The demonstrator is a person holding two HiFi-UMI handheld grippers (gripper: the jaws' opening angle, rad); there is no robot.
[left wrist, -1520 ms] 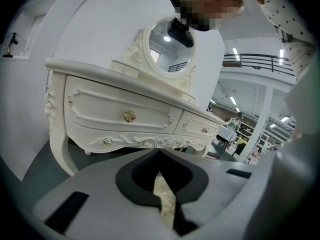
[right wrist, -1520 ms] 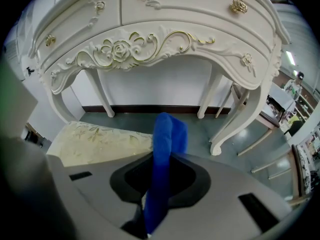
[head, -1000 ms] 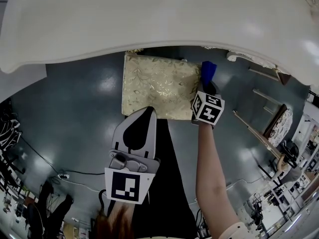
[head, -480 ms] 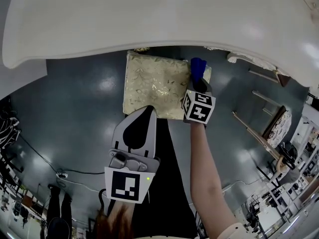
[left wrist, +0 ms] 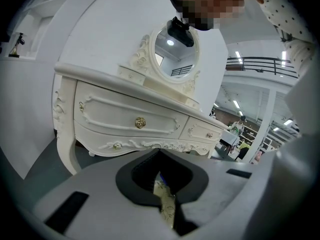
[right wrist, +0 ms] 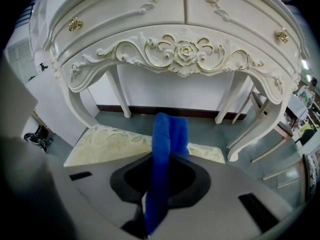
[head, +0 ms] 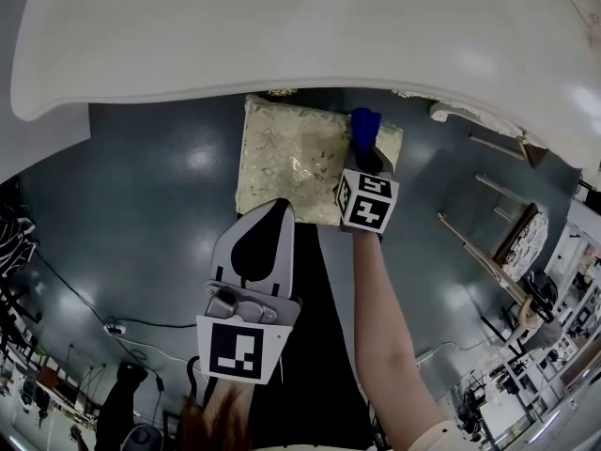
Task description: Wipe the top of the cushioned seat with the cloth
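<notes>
Right claw [head: 368, 161] clenched on a folded blue cloth [head: 363, 126] at the right end of the pale gold floral cushioned seat [head: 286, 158] — apparently mid-wipe. Left claw [head: 271, 218] closed, empty, nearer the person. Next, probably: sweep the cloth leftward, pressing lightly.

We look down at the gold cushioned seat [head: 286, 153] on the dark floor [head: 150, 195], just by the edge of the big white table [head: 300, 36]. Our right gripper [head: 368, 156] holds the blue cloth [head: 364, 128] on the seat's right side. Our left gripper [head: 275, 209] hangs by the seat's near edge, jaws together.
</notes>
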